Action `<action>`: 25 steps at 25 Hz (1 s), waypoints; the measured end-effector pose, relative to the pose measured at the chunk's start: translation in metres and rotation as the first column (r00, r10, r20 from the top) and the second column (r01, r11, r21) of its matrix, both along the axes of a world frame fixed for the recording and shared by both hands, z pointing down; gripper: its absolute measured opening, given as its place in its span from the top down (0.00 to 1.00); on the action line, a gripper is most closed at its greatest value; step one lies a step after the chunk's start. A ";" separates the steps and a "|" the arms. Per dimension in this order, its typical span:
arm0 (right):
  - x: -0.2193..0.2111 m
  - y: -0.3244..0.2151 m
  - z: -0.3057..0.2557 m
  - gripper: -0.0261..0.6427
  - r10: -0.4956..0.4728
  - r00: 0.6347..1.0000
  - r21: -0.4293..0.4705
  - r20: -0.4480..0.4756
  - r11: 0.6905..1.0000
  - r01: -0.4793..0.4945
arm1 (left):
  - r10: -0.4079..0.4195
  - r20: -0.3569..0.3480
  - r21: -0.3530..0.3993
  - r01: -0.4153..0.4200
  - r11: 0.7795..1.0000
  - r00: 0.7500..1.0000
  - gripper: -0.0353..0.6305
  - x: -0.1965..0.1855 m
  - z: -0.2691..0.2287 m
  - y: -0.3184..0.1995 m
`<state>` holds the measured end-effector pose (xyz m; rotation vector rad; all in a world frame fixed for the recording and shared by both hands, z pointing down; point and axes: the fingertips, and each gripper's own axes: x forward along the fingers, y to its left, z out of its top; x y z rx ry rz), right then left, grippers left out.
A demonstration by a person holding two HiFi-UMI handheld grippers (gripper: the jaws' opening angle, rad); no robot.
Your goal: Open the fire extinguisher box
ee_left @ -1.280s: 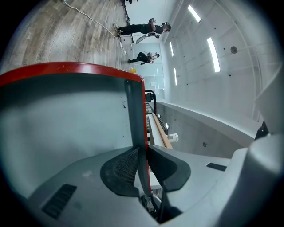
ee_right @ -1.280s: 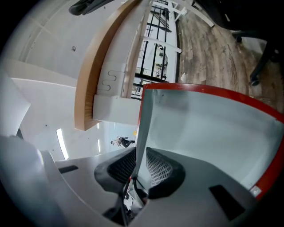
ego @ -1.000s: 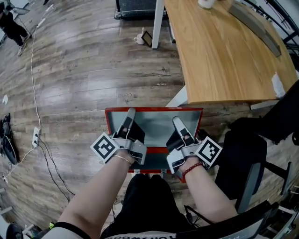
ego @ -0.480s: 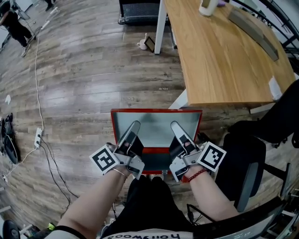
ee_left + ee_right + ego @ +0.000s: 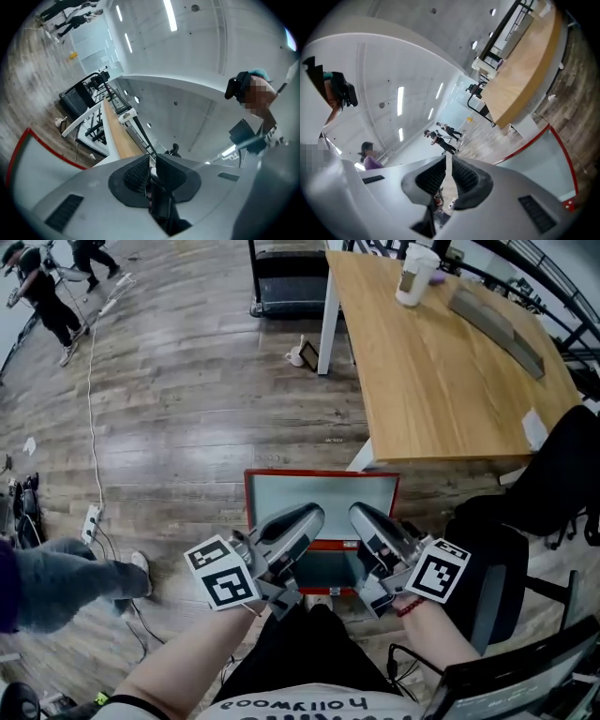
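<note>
Wooden floor [image 5: 187, 409] bears red box [image 5: 319, 491] beside desk [image 5: 441, 371]; left gripper [image 5: 314, 514] and right gripper [image 5: 358, 512] fingers barely apart, empty, right's lately closing.

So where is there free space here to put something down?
The wooden table's middle is bare, between the cup and the paper slip. The floor between the table leg and the white cable is open too. Crowded: round the red box, with a black chair on one side, a power strip and someone's leg on the other.

Glossy wood-plank floor [image 5: 187, 381], matt pale wooden tabletop [image 5: 441, 371], box [image 5: 323, 493] with smooth grey panel
</note>
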<state>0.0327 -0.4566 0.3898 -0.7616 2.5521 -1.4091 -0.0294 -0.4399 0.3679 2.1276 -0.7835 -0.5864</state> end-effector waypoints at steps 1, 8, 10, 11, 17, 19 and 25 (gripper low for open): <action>0.000 0.004 -0.008 0.89 -0.016 1.000 0.028 -0.027 0.999 0.016 | 0.008 0.031 0.020 -0.009 1.000 0.999 0.88 0.003 -0.009 0.004; -0.007 0.024 -0.063 0.89 -0.075 0.963 0.253 -0.260 0.957 0.142 | -0.001 0.179 0.071 -0.011 0.997 0.984 0.88 0.000 -0.063 0.034; -0.010 0.027 -0.082 0.89 -0.072 0.953 0.308 -0.293 0.937 0.165 | -0.030 0.179 0.069 0.018 0.997 0.983 0.88 -0.008 -0.073 0.038; -0.011 0.027 -0.091 0.89 -0.065 0.951 0.334 -0.303 0.927 0.170 | -0.040 0.185 0.075 0.026 0.997 0.982 0.88 -0.012 -0.078 0.041; -0.005 0.033 -0.123 0.89 0.046 0.925 0.423 -0.378 0.897 0.129 | -0.083 0.240 0.131 0.053 0.990 0.967 0.88 -0.034 -0.104 0.065; -0.004 0.035 -0.132 0.89 0.074 0.919 0.440 -0.387 0.891 0.114 | -0.097 0.272 0.154 0.056 0.986 0.957 0.89 -0.039 -0.112 0.070; -0.002 0.062 -0.145 0.89 0.034 0.910 0.453 -0.413 0.875 0.173 | -0.069 0.430 0.245 -0.043 0.969 0.900 0.90 -0.022 -0.129 0.098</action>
